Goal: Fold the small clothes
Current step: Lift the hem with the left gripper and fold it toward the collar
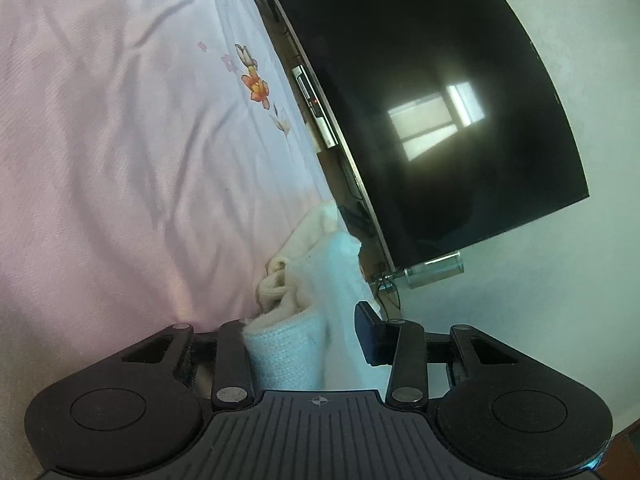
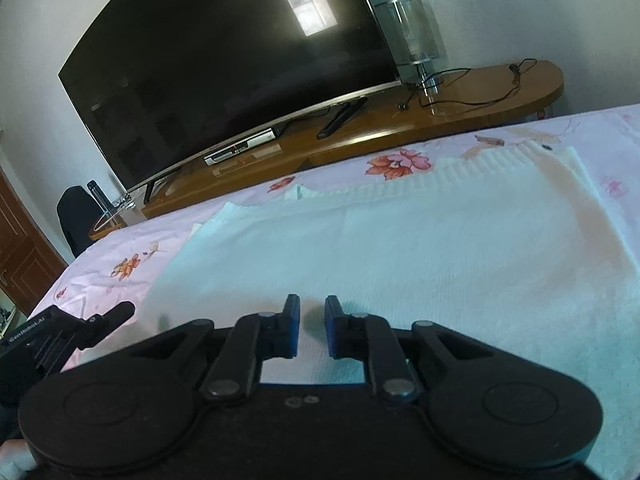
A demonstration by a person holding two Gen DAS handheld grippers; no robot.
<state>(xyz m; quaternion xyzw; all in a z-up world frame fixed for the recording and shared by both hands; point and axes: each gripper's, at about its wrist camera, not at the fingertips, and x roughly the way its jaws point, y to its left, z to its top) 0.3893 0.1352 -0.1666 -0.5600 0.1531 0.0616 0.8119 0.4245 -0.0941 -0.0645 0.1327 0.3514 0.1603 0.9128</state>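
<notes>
Nearest the right wrist camera, the right gripper (image 2: 312,326) hovers just above a pale mint knitted sweater (image 2: 400,248), its blue-padded fingers (image 2: 292,326) parted by a narrow gap with nothing between them. The sweater lies spread flat on a bed covered by a pink floral bedsheet (image 2: 600,140), its ribbed hem toward the far edge. At the sweater's left edge the left gripper (image 2: 116,314) shows from the side. In the left wrist view, the left gripper (image 1: 308,336) has its fingers spread wide apart, a bunched fold of the sweater (image 1: 292,344) lying between them against the left finger, while the right finger (image 1: 370,332) stands clear of the cloth; a cream knitted lining (image 1: 280,280) shows inside the fold. Beyond the bed stands a wooden TV stand (image 2: 460,108) carrying a large dark television (image 2: 224,60), a set-top box (image 2: 242,146), a remote control (image 2: 342,118), a glass table lamp (image 2: 416,36) and a loose black cable (image 2: 480,92).
</notes>
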